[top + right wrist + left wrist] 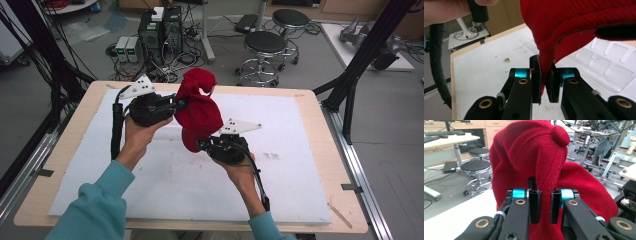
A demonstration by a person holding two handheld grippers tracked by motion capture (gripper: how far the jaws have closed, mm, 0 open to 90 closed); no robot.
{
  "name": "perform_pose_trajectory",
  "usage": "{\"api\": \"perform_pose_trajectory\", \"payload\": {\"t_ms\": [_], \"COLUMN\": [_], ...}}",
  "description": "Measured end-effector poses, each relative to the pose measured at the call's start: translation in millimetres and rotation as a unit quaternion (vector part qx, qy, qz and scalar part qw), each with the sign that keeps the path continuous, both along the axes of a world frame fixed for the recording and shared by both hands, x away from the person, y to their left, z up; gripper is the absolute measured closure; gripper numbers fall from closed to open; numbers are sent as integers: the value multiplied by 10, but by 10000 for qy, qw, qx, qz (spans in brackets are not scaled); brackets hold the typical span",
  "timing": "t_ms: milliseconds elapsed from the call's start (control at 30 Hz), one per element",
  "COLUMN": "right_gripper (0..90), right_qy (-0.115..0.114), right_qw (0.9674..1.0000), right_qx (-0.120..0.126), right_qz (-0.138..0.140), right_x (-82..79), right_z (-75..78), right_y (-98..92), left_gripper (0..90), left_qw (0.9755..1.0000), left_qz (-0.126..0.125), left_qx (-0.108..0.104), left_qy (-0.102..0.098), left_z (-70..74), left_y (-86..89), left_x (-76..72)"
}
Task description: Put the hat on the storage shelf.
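Above the counter [300, 200], a red knitted cap [200, 112] hangs in the air between the two grippers, clear of the white mat [165, 185]. The left gripper [175, 106] is clamped on a fold of the cap's upper part; in the left gripper view the cloth ridge runs straight up from between its jaws toward the button on the crown [559, 135]. The right gripper [200, 144] sits lower and nearer the person, and is clamped on the cap's lower edge; the right gripper view shows a thin pinch of red cloth between its jaws, the rest of the cap rising above and to the right.

The cap's long axis runs roughly from the right gripper up and away to the crown, with the left gripper gripping at mid-height on its far-left side. Judgement: any next move turns on this two-point hold, since either hand is equally engaged and pulling apart would stretch the cloth.

Hard to make out: the cap's opening and inner side, how deep each pinch goes, and a dark patch under the cloth at the upper right of the right gripper view.
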State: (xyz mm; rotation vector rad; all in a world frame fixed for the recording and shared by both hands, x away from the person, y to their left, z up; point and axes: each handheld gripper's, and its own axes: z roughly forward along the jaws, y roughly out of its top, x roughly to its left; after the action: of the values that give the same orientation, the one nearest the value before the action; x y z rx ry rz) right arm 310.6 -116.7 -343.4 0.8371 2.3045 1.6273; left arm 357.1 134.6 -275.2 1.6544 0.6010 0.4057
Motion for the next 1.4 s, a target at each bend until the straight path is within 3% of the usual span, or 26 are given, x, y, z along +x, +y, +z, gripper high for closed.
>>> {"api": "perform_pose_trajectory", "payload": {"t_ms": [133,233,400,567,700,800,900,1033,1167,1400], "right_gripper": [853,853,854,854,854,854,854,853,853,854], "right_qy": [-18,-30,-32,-75,-64,-103,-178,-224,-279,-332], "right_qw": [10000,10000,10000,9999,9998,9996,9990,9980,9968,9951], "right_qx": [-18,-4,-38,-50,-23,-19,-14,-32,-70,-99], "right_qz": [12,-19,-59,-100,-165,-265,-414,-592,-742,-922], "right_x": [-5,-9,7,21,42,68,108,192,278,451], "right_z": [7,13,10,21,36,51,68,87,107,149], "right_y": [-11,-19,-25,-32,-44,-62,-95,-122,-135,-154], "left_gripper": [791,683,311,138,112,106,106,106,106,106], "left_qw": [10000,9998,9999,9995,9992,9991,9994,9994,9989,9980], "left_qz": [-36,-91,22,22,-72,-5,41,142,285,522], "left_qx": [-60,-195,-106,-310,-384,-381,-256,62,200,217], "left_qy": [11,62,117,-39,-101,-165,-236,-319,-314,-270], "left_z": [-10,-14,-30,-15,-8,-5,-29,-141,-288,-603], "left_y": [19,31,9,77,141,212,294,436,619,957], "left_x": [9,22,42,55,61,43,14,-62,-152,-366]}}
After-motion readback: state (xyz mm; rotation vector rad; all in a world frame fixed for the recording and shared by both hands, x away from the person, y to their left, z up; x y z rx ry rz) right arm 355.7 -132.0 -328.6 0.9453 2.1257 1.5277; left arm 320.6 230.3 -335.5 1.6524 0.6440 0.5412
